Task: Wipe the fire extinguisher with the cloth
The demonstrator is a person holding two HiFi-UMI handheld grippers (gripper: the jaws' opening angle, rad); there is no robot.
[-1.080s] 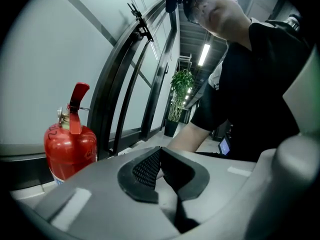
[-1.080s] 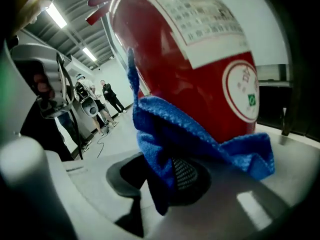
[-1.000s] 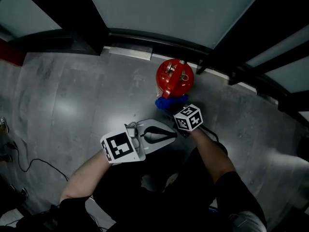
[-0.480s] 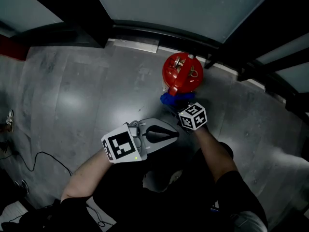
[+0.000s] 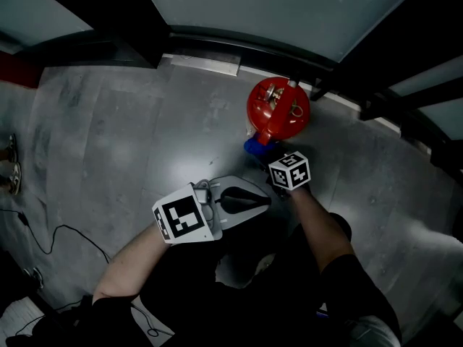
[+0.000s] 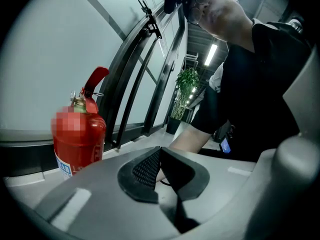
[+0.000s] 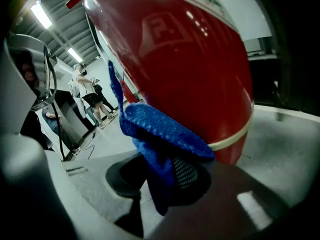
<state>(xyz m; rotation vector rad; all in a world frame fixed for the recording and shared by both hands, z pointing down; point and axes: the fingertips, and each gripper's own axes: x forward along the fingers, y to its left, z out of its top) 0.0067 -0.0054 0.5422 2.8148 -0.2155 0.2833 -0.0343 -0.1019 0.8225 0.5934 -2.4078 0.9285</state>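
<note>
A red fire extinguisher [image 5: 278,111] stands upright on the grey floor by the glass wall; it also shows at the left of the left gripper view [image 6: 79,139] and fills the right gripper view [image 7: 185,59]. A blue cloth [image 7: 160,139] is pinched in my right gripper [image 7: 167,176], which is shut on it and presses it against the extinguisher's lower side; from the head camera the blue cloth [image 5: 256,145] peeks out beside the right gripper [image 5: 271,170]. My left gripper [image 5: 249,197] hangs shut and empty, apart from the extinguisher, with its pads [image 6: 150,166] together.
A glass wall with a dark frame [image 5: 217,45] runs behind the extinguisher. A thin cable [image 5: 43,237] trails over the floor at the left. A potted plant [image 6: 184,91] stands down the corridor. People [image 7: 87,96] stand far off in the right gripper view.
The right gripper with the blue cloth has slid a little up and right along the extinguisher's side. The left gripper has hardly moved.
</note>
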